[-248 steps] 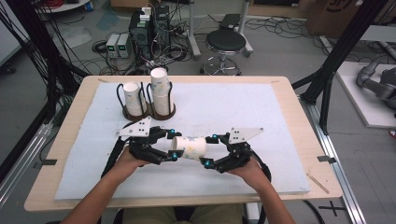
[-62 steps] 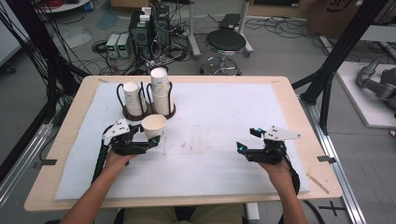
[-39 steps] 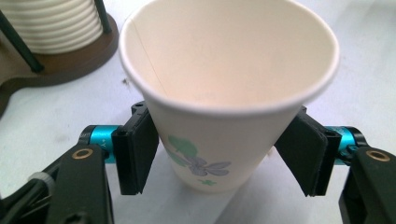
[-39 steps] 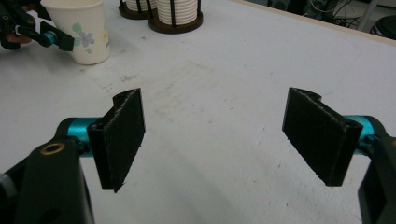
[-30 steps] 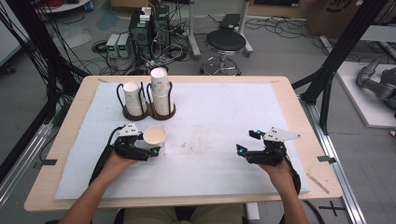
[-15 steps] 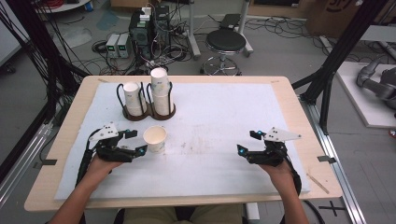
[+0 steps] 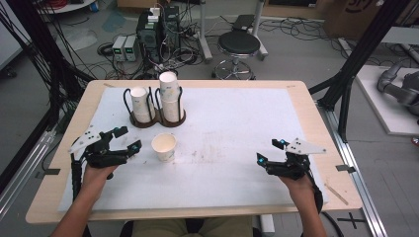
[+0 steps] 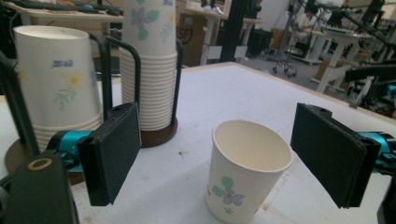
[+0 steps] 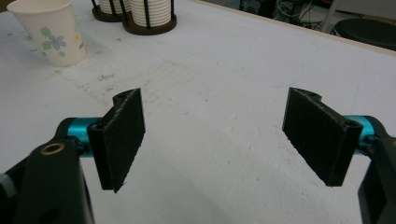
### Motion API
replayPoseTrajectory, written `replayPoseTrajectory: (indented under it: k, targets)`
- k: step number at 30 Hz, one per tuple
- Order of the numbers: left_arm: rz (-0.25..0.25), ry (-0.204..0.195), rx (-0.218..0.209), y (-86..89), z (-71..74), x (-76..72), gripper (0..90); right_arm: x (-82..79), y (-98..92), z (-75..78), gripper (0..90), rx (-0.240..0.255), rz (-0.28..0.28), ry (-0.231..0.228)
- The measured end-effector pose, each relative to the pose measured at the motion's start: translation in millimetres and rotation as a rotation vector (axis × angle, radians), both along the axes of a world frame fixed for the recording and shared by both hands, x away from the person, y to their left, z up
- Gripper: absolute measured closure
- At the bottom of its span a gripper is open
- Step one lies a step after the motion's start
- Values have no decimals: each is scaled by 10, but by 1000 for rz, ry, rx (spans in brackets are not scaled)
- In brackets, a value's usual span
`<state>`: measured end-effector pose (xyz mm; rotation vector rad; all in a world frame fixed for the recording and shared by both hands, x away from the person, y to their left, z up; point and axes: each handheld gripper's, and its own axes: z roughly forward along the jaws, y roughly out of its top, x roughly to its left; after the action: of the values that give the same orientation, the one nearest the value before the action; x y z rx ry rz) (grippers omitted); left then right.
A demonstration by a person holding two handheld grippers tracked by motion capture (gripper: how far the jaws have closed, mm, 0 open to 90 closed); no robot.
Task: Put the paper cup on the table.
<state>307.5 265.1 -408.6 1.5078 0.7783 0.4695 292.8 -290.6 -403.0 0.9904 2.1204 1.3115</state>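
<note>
A flowered paper cup [image 7: 164, 146] stands upright on the white mat, touched by nothing. My left gripper [image 7: 128, 138] is a short way to its left. Its jaws have just been opening and stand wide with nothing pressed between them. In the left gripper view the cup [image 8: 247, 172] sits just beyond the fingertips of that gripper [image 8: 223, 154]. My right gripper [image 7: 268, 151] hovers open over bare mat at the right, and in the right gripper view [image 9: 219, 140] nothing lies between its pads. The cup [image 9: 49, 30] shows far off at that view's top left.
A dark two-slot cup holder [image 7: 158, 121] stands behind the cup, with a short stack [image 7: 140, 103] on its left and a taller stack [image 7: 169, 96] on its right. The white mat [image 7: 237, 123] covers most of the wooden table. A stool and cables lie beyond the far edge.
The left gripper has let go of the cup, opened wider and drawn back to the left. The cup stays standing on the mat. The right gripper has not moved.
</note>
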Motion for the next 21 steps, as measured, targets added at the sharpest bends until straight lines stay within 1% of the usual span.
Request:
replayPoseTrajectory:
  k: [2,7,12,15,17,19,21]
  targets:
    - [15,-16,-5,40,13,-10,163,-11,-9,-8,218,7,-3,4]
    - [33,-35,8,92,21,-27,163,-6,-23,3,218,23,-4,1]
    - [23,-45,18,100,16,-63,163,-41,-24,36,218,29,-9,-9]
    - [16,-51,22,97,13,-92,163,-62,-25,61,218,41,-15,-24]
    - [16,-59,26,100,15,-109,163,-69,-19,68,218,40,-19,-23]
    - [15,-61,22,103,16,-117,164,-62,-16,68,218,41,-19,-25]
    - [17,-63,28,106,10,-127,163,-51,-9,68,218,39,-20,-25]
